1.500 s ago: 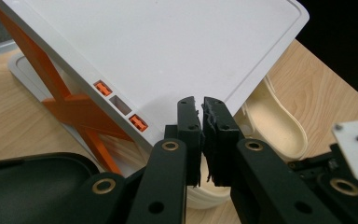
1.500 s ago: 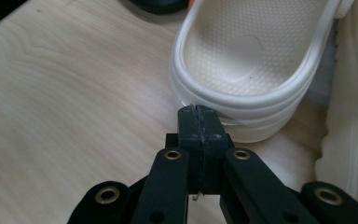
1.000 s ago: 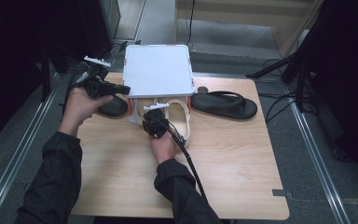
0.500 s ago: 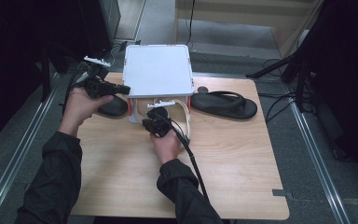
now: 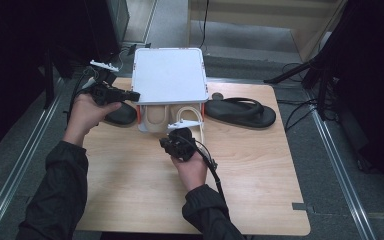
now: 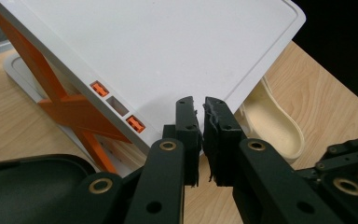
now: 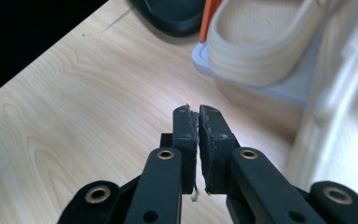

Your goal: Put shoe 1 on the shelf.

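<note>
Light wood table point(image 5: 260, 175) on grey floor, dark surroundings. White rack point(image 5: 169, 75) with orange braces at the far edge; beige sandals point(image 5: 190, 120) on its lower shelf. Black sandal point(image 5: 240, 111) right, bare wood near side. No legible writing. Left gripper point(image 6: 196, 135) nearly shut, empty; right gripper point(image 7: 196, 140) just opened slightly, empty.

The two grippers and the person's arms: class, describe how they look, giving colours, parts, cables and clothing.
Both arms wear dark long sleeves. The left gripper and the right gripper are black, each with two flat jaws on arms joined by brass-coloured rivets; the pads look frayed at their edges. A black cable trails from the right gripper along the forearm. A white plate sits by the left gripper.
</note>
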Tool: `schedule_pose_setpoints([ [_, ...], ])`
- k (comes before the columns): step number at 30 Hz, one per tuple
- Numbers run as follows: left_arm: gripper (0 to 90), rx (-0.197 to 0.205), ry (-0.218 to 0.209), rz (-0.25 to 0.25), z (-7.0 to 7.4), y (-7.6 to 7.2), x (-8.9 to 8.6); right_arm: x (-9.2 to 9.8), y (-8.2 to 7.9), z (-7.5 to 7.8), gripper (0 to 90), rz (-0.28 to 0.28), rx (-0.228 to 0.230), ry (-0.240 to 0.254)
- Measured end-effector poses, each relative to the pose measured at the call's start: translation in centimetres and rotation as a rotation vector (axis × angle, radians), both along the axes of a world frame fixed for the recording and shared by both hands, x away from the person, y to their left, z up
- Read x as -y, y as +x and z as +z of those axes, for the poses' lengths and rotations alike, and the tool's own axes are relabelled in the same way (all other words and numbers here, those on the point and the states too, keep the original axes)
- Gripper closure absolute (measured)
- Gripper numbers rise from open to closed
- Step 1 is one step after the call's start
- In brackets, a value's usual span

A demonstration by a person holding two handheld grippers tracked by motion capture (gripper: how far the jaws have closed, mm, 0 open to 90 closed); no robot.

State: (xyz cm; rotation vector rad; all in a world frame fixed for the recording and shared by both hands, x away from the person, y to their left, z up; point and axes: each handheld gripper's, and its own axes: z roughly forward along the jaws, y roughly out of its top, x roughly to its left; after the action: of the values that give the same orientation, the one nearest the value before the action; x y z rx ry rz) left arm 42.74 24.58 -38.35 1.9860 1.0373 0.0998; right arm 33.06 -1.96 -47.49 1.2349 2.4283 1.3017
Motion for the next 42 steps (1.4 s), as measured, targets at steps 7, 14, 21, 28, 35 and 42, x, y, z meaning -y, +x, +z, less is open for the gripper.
schedule_pose_setpoints([
  [7,84.4,-0.001,-0.001,0.000,0.0,0.0,0.0,2.7,-1.6,0.2,85.1,-0.009,0.005,-0.006],
  [14,84.4,-0.001,-0.004,0.000,0.0,0.0,0.0,5.4,-3.1,0.0,85.1,-0.036,0.003,-0.005],
  [21,84.3,0.001,-0.004,0.000,0.0,0.0,0.0,7.2,-4.2,-0.5,84.6,-0.055,0.000,-0.015],
  [28,84.2,0.002,0.000,0.001,0.0,0.0,0.0,8.6,-5.5,-1.6,85.0,-0.089,0.001,-0.011],
  [35,84.2,0.002,-0.005,-0.003,-0.1,0.0,-0.1,9.1,-4.7,-3.0,85.2,-0.120,-0.017,-0.032],
  [42,84.2,0.001,-0.006,-0.002,-0.1,0.0,0.0,9.3,-3.6,-3.8,85.3,-0.154,-0.030,-0.056],
])
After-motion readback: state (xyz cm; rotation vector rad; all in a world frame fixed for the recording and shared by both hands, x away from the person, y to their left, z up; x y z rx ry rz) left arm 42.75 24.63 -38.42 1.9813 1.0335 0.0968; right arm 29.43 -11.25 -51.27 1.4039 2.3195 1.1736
